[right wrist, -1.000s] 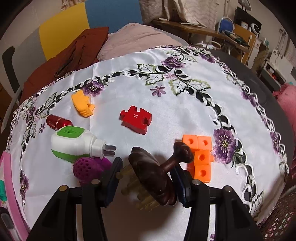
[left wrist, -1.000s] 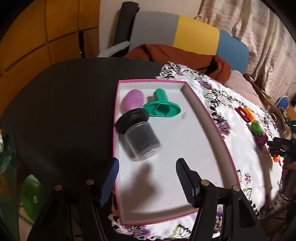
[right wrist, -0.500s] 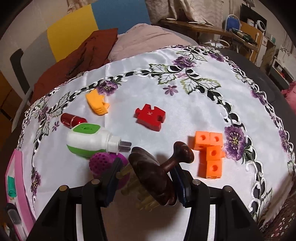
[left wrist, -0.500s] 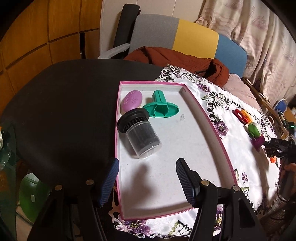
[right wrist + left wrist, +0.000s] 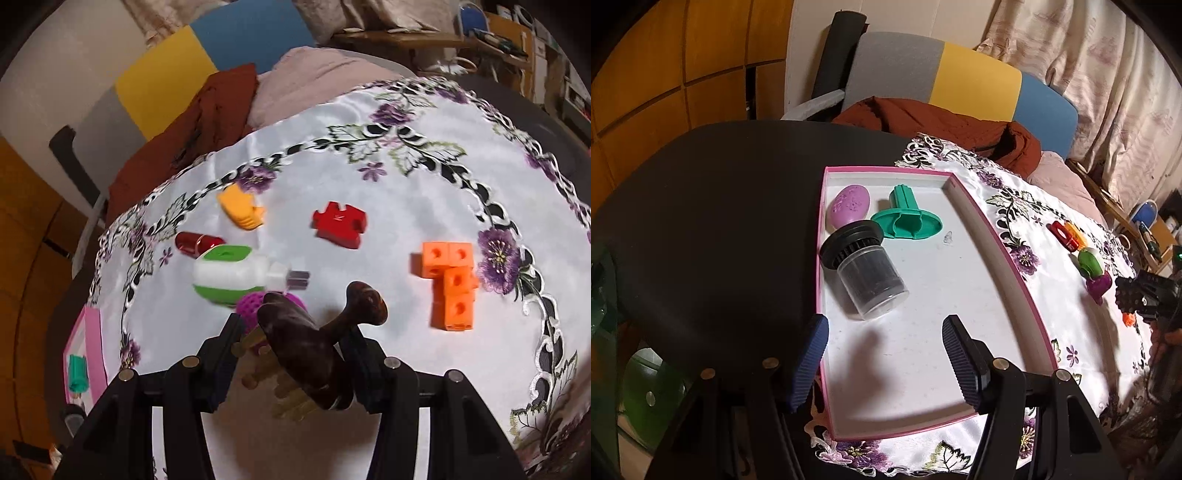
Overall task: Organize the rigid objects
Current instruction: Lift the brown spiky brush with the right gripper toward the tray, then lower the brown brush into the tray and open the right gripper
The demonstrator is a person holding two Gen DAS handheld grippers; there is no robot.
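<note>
My right gripper [image 5: 291, 347] is shut on a dark wooden massage brush [image 5: 306, 350], held above the white floral cloth. Below it lie a purple ball [image 5: 251, 306], a white-and-green plug [image 5: 232, 273], a red cylinder [image 5: 195, 240], a yellow piece [image 5: 242, 210], a red puzzle piece [image 5: 340, 223] and orange cubes [image 5: 448, 280]. My left gripper [image 5: 884, 354] is open and empty over the near end of the pink-rimmed tray [image 5: 1008, 258]. The tray holds a black-lidded jar [image 5: 864, 267], a purple egg [image 5: 849, 205] and a green funnel-like piece [image 5: 907, 218].
The tray's edge [image 5: 90, 332] shows at the far left of the right wrist view. The dark round table [image 5: 720, 206] extends left of the tray. A chair with brown cloth [image 5: 942, 125] stands behind. The right gripper [image 5: 1145, 299] shows at the left view's right edge.
The right gripper has lifted with the brush and drawn back, so more of the cloth shows. The left gripper has hardly moved over the tray.
</note>
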